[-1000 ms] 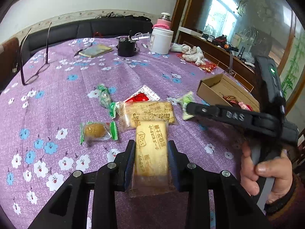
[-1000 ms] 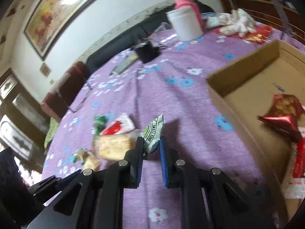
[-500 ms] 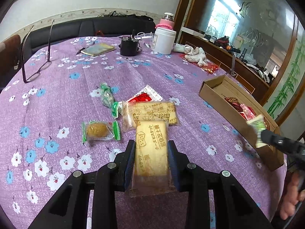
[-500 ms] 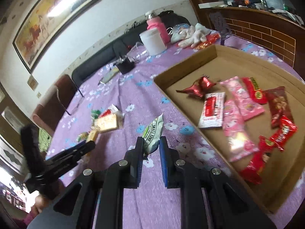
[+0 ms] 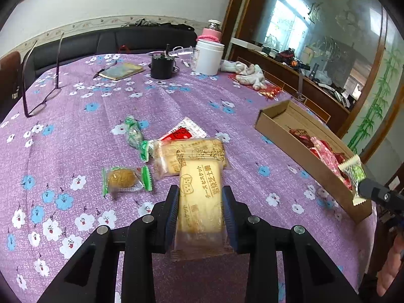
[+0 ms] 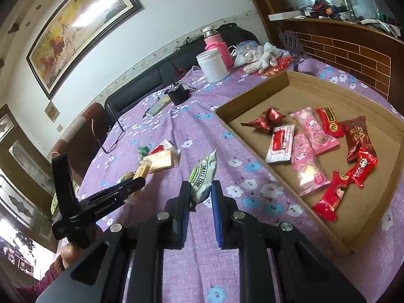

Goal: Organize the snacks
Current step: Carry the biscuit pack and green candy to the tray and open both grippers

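Observation:
My left gripper [image 5: 200, 197] is shut on a yellow biscuit packet [image 5: 200, 192], held just above the purple cloth. Ahead of it lie a second biscuit packet [image 5: 176, 151], a red-and-white sachet [image 5: 181, 132], a green-wrapped candy [image 5: 133, 136] and a round cake in green-edged wrap [image 5: 121, 179]. My right gripper [image 6: 200, 192] is shut on a green-and-white snack packet [image 6: 203, 174], beside the near left wall of the cardboard tray [image 6: 252, 93]. The tray holds several red and pink snacks [image 6: 308, 151]. The right gripper with its packet [image 5: 353, 174] also shows by the tray [image 5: 272, 126] in the left view.
At the table's far end stand a white canister [image 5: 208, 56], a pink bottle [image 6: 217, 48], a black pot [image 5: 161, 67], a notebook [image 5: 121, 72] and white gloves [image 5: 245, 72]. Glasses [image 5: 38, 98] rest at the left. A dark sofa [image 5: 101, 45] runs behind.
The right gripper has carried its green packet away from the loose snacks to the tray's near end. The left gripper has kept still with the biscuit packet.

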Tool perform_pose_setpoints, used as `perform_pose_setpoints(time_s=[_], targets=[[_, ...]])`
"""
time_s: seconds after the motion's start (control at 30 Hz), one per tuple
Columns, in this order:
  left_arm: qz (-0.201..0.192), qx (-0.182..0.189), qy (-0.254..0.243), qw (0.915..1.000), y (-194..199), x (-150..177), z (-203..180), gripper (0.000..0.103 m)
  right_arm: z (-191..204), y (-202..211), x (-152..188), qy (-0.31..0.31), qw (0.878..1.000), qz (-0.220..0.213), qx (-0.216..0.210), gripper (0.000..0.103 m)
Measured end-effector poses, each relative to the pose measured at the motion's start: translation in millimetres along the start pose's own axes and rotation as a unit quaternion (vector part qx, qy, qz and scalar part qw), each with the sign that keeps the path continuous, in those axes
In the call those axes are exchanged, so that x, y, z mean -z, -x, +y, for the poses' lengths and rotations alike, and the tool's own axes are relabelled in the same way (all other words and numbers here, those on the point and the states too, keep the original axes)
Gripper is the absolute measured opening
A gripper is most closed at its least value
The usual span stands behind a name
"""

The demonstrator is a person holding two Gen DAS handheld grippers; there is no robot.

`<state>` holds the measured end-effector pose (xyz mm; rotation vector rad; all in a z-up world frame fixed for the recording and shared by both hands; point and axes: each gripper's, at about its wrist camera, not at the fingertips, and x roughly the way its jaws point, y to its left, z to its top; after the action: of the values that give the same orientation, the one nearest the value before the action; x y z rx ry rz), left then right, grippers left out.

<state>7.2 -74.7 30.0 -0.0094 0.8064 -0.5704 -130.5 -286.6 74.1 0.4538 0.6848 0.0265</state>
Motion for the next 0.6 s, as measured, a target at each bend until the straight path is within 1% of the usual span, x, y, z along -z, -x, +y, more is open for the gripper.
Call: perform_pose_setpoints(time_s=[0.17, 0.27, 0.47, 0.57, 0.6], targets=[[0.005, 0.003, 0.004, 1.0, -1, 0, 1, 0.035, 21, 3, -3, 0.023, 1.0, -0.009, -0.003, 0.016], [0.012, 0.008, 0.004, 0.9999, -3, 0, 0, 0.035, 26, 4, -2, 0.035, 0.999, -0.013, 0.003, 0.016], [0.021, 0.012, 0.011, 0.9996, -6, 0, 1, 0.035, 12, 0, -7, 0.019, 1.0, -0.015, 0.005, 0.016], [0.029, 0.025, 0.022, 0.999, -8, -1, 2, 0.035, 2, -1, -9, 0.006, 1.0, -0.02, -0.005, 0.016], [0.029, 0.025, 0.019, 0.9991, -8, -1, 0, 0.035, 1, -2, -9, 0.004, 1.0, -0.02, -0.007, 0.016]])
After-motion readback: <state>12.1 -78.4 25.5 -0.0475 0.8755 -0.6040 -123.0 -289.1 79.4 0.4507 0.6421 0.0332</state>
